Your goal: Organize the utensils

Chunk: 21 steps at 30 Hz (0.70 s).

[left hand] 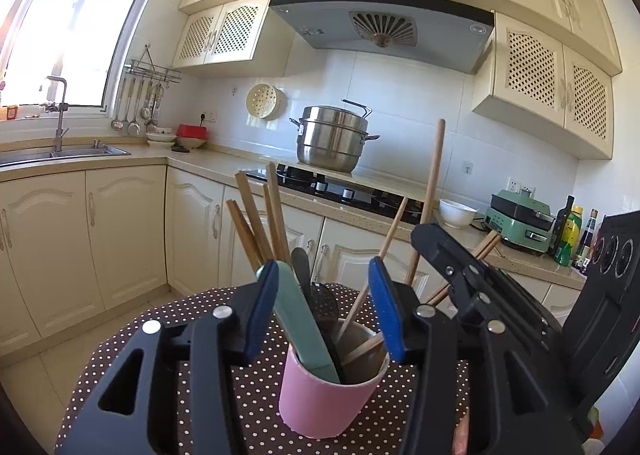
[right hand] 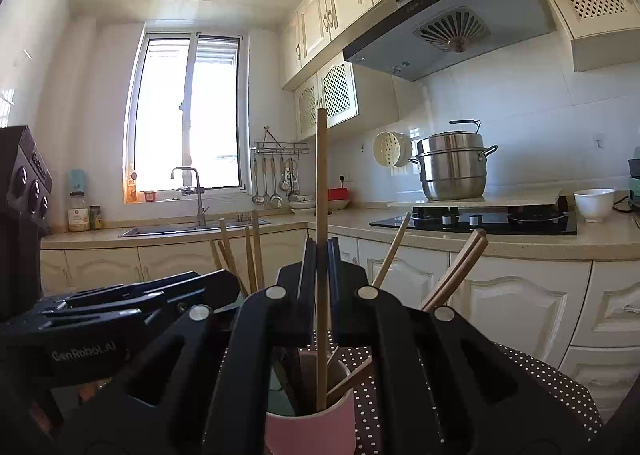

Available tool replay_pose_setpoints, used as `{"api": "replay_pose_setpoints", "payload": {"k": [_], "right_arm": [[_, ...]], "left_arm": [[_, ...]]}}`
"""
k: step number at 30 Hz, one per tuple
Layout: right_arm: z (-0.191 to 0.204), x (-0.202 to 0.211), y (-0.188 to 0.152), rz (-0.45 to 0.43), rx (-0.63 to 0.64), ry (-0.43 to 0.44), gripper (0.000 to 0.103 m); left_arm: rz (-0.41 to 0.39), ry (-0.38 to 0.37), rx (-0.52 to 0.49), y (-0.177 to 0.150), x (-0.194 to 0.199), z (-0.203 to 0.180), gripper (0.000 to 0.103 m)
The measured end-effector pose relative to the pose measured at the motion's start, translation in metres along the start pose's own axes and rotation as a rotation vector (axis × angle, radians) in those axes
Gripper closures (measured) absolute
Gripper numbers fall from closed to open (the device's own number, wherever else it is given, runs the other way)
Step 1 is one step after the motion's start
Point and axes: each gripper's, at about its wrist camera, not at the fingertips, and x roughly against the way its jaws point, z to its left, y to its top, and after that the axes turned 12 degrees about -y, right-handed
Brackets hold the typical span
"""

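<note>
Several wooden chopsticks and a mint-green handle in a pink cup on dotted cloth, left gripper jaws apart around it, right gripper clamped on a round wooden stick.

Both wrist views look closely over the pink cup toward the stove.

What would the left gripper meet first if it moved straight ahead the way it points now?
Probably the green handle in the pink cup: it leans between the open fingers of the left gripper. Depth is hard to judge.
</note>
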Motion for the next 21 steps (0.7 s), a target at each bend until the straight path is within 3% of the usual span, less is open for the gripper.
{"api": "replay_pose_setpoints", "payload": {"k": [15, 16, 20, 21], "right_arm": [[0.004, 0.01, -0.018, 0.11, 0.036, -0.035, 0.096], [0.004, 0.012, -0.018, 0.112, 0.038, -0.039, 0.093], [0.0, 0.021, -0.016, 0.105, 0.024, -0.069, 0.06], [-0.002, 0.024, -0.015, 0.107, 0.015, -0.07, 0.06]], "left_arm": [[0.052, 0.103, -0.031, -0.012, 0.012, -0.003, 0.035], [0.054, 0.106, -0.031, -0.012, 0.013, -0.003, 0.034], [0.049, 0.117, -0.028, -0.012, 0.021, -0.002, 0.031], [0.048, 0.117, -0.023, -0.013, 0.024, -0.002, 0.031]]}}
